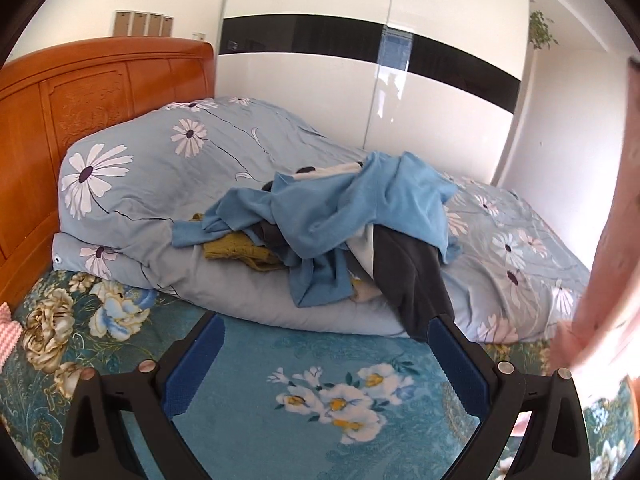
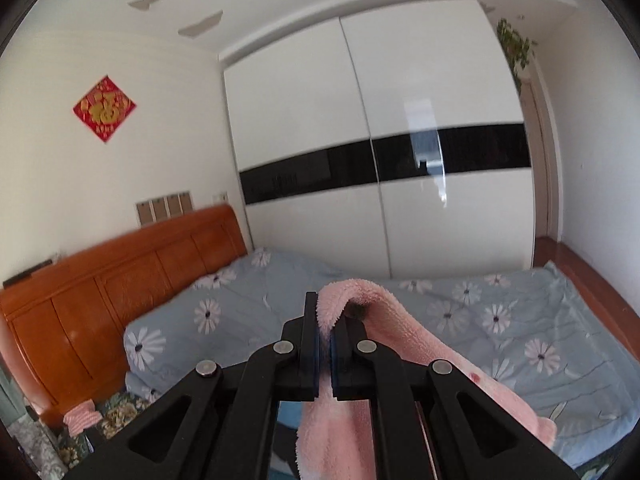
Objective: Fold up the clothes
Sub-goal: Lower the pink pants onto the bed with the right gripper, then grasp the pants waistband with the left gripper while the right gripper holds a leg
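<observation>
Right tool (image 2: 325,344) pinches a fluffy pink fleece garment (image 2: 404,344); left tool (image 1: 326,344) hangs spread above the teal floral bed sheet (image 1: 248,364).

Pink fleece garment (image 2: 416,344): fluffy, draped, hanging down at lower centre of right wrist view. Crumpled heap at left view centre: blue top (image 1: 340,216), dark grey garment (image 1: 404,272), mustard knit (image 1: 236,254).

Bed (image 1: 248,364) with teal floral sheet, bearing a folded daisy-print duvet (image 1: 160,168); a clothes pile (image 1: 336,224) rests on the duvet.
</observation>
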The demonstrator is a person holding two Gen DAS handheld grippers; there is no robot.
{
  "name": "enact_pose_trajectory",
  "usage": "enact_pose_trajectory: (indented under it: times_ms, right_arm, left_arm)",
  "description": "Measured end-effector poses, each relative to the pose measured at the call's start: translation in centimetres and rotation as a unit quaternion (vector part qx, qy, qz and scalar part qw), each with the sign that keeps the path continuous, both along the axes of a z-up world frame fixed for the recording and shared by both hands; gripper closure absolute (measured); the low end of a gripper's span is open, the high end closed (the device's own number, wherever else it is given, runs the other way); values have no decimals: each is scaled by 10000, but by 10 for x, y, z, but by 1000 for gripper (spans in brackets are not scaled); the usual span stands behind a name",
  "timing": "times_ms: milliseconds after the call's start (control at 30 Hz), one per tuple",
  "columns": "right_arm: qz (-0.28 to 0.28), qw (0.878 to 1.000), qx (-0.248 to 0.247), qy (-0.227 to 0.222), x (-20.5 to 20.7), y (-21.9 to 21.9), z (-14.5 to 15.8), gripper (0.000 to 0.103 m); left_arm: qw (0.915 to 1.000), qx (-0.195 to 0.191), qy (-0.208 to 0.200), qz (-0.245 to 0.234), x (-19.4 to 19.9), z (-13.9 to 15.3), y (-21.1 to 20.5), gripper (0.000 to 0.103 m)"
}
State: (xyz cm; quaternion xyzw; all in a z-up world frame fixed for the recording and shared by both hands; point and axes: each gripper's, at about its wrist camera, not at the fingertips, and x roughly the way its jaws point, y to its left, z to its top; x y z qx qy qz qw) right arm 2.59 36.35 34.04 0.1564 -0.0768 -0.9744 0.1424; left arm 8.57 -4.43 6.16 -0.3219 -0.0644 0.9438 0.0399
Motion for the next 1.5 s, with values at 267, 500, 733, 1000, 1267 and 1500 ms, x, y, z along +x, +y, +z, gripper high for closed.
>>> enact_pose_trajectory:
  times_ms: [267,500,733,1000,1267,1500]
  right_arm:
    - [1494,9749,-994,-1322,-41,-118,-167,99]
    - [2675,9216,-648,-2736,2,-258,-323,99]
    - [2216,9004,-224,-3738,11,-287,-417,96]
    - [1938,9189,-171,-3432,34,-222,-387,50]
    - [-494,9343,-544,-3487,63,-39,-399,50]
    - [-2701,8766,-1397,-3730,120,107,-431,50]
  left_arm:
    - [9989,8,-259,385,3,-13,-34,0]
    - [9931,-251,-539,1012,14,-26,-96,0]
    - [9923,-308,-820,879,15,-46,-96,0]
    - [9944,-1,-1061,15,-29,-61,-39,0]
    - [9807,-372,-1571,-1102,-106,-112,33,0]
    - [9619,-559,-2188,-1542,-167,-178,51,0]
